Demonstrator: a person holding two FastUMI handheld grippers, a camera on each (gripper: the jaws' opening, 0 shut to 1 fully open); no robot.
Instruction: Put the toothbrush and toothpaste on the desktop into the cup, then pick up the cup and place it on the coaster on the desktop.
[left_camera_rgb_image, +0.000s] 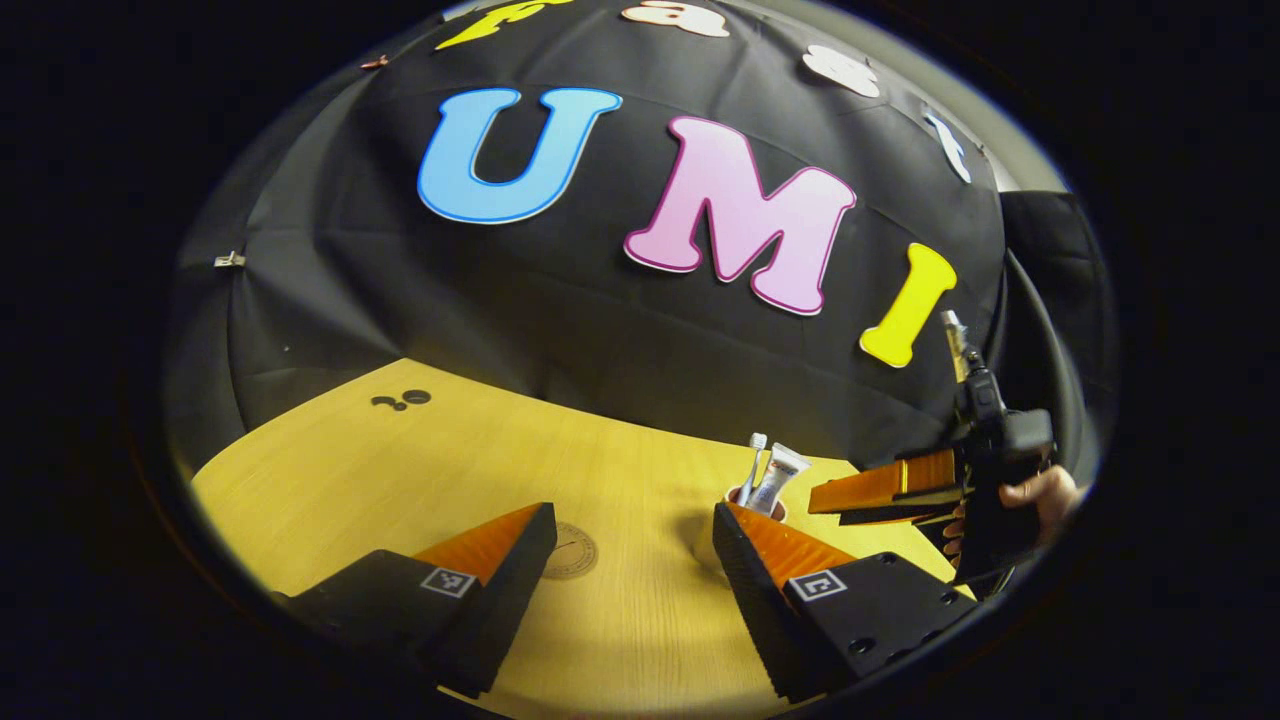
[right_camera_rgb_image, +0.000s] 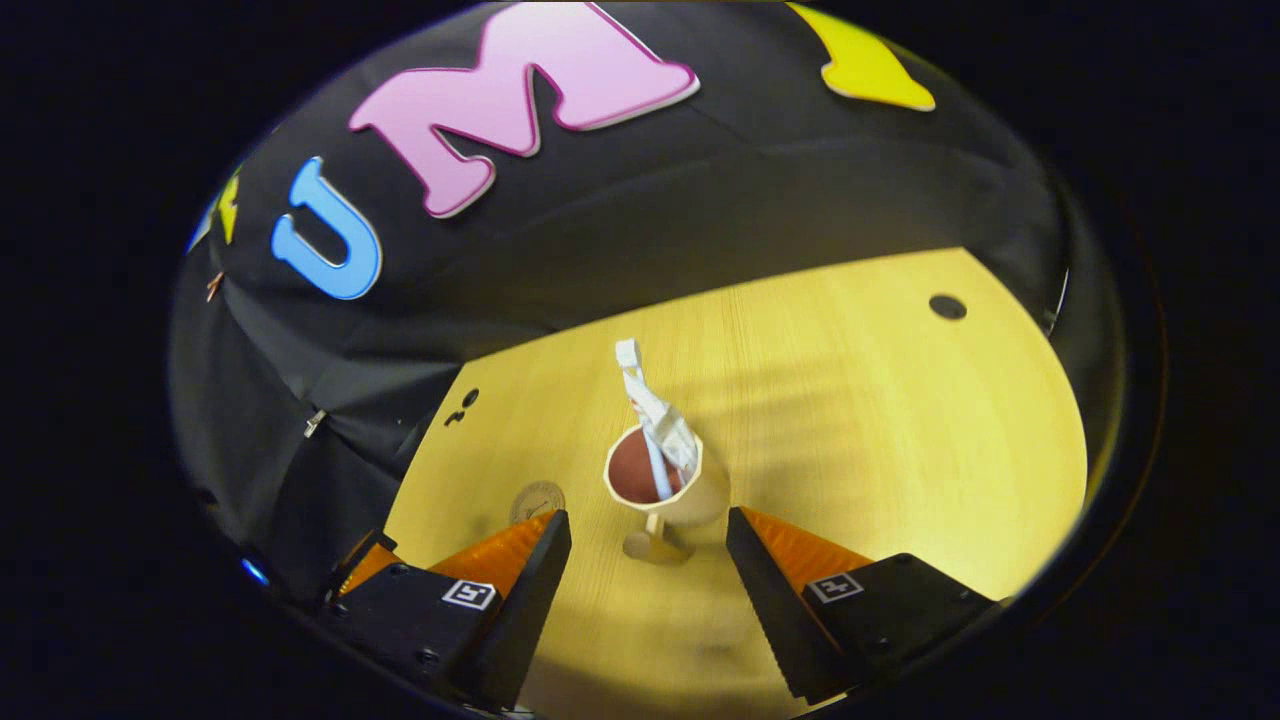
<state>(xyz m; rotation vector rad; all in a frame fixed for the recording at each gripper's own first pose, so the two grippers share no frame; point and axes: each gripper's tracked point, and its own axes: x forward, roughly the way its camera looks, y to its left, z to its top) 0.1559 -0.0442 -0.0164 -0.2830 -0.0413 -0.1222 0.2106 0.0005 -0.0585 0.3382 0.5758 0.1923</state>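
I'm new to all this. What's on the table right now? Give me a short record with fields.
cup: upright on the desktop
toothbrush: standing in the cup, head up
toothpaste: in the cup beside the toothbrush
coaster: round disc on the wooden desktop, apart from the cup, nothing on it
left gripper: jaws open, empty
right gripper: jaws open, empty, cup just ahead of them
task left: cup not yet on coaster

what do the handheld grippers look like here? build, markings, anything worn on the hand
Both are two-finger units. The left gripper and the right gripper each have wedge-shaped, ridged fingers on black blocks with screw holes, and each block carries a square black-and-white tag. The left gripper view also shows the right gripper's dark handle body held in a bare hand; no glove or sleeve visible.
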